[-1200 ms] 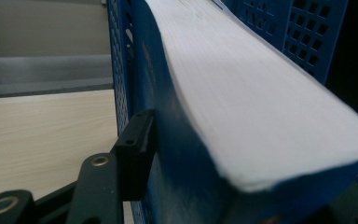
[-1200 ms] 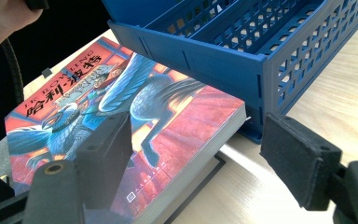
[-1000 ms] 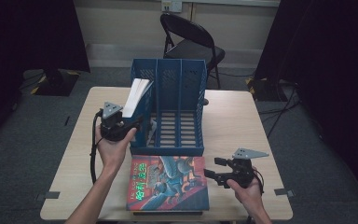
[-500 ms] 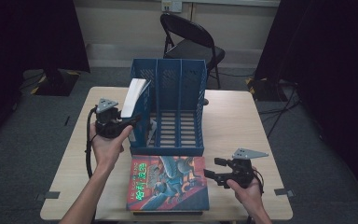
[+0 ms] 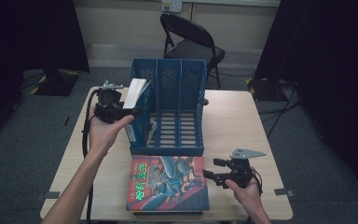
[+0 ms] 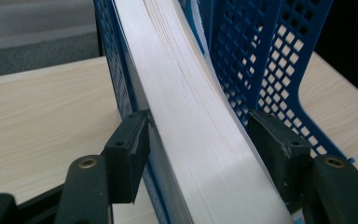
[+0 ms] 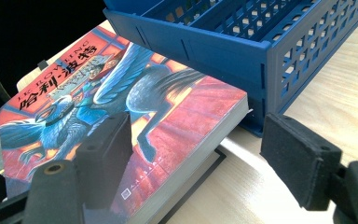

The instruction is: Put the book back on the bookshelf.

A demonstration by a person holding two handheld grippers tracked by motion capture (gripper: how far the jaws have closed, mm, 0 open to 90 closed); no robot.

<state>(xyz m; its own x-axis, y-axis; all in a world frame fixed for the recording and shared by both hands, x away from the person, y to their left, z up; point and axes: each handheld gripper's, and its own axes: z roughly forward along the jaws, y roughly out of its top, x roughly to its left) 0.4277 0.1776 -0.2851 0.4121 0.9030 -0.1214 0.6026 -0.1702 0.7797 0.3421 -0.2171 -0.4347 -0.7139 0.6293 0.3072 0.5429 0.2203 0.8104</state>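
Geometry entry, book stowing. White-edged book [image 5: 135, 90] stands in the leftmost slot of the blue file rack [image 5: 179, 79]. It leans, its top edge tipped out to the left above the rack wall, so its long axis runs up and slightly left. Left gripper [image 5: 131, 111] comes at it from the left, level, with the page block between its jaws. The jaws have just been opening. In the left gripper view the pads stand beside both faces, and a thin gap appears to show at the left pad. Judged a release rather than a hold; the rack carries the book.

Illustrated red and blue book [image 5: 168, 182] lies flat at the near edge of the table [image 5: 233, 121], just in front of the rack, cover up, on something dark and flat. Its spine, with the title, runs near to far along the left side. The page edge therefore faces right, towards the right gripper [image 5: 208, 175].

Right gripper hangs just right of that book, pointing left, its jaws spread wide around nothing. In its own view the near right corner of the book sits low between the jaws, untouched. The right hand is clearly the nearer one. Judgement: a pickup turns on closing across the thickness at the right page edge.
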